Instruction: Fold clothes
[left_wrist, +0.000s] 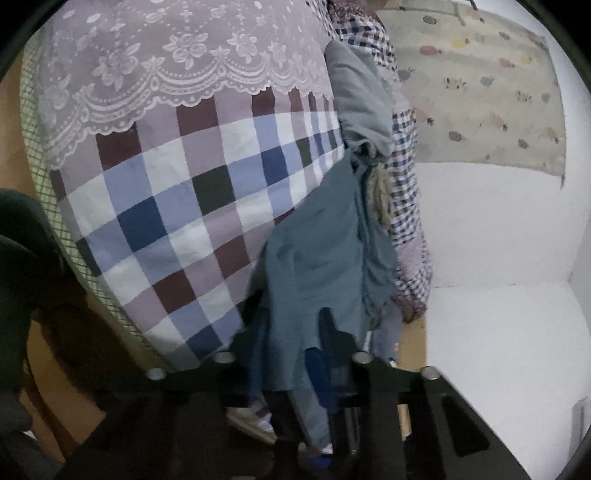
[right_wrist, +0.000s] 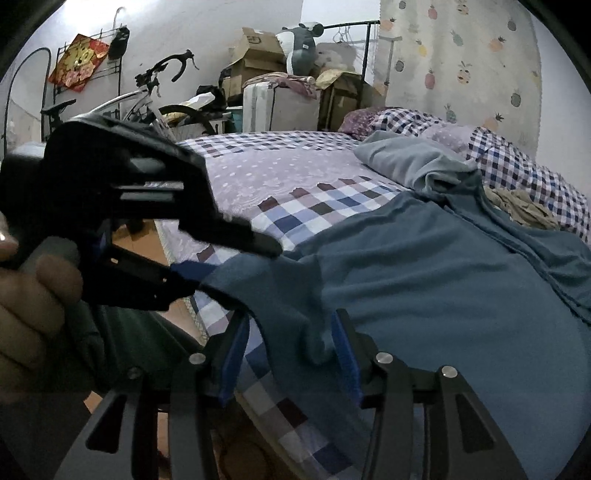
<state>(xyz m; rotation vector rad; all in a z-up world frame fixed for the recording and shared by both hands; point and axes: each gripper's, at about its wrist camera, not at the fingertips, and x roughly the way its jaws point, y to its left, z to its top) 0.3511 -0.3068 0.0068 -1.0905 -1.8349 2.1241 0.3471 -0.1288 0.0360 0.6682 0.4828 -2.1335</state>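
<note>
We see the right tongs spread wide, blue pads either side of a bunched edge of the teal garment, gripping nothing. The left tongs are pinched shut on a corner of that same garment, lifting it just off the bed; a hand grips their handle. From the left wrist view the left tongs sit buried in hanging teal cloth. The garment lies spread across the bed's near side, over the checked sheet. Beyond it lie a grey garment and a checked quilt. Past the bed edge the orange floor is open.
</note>
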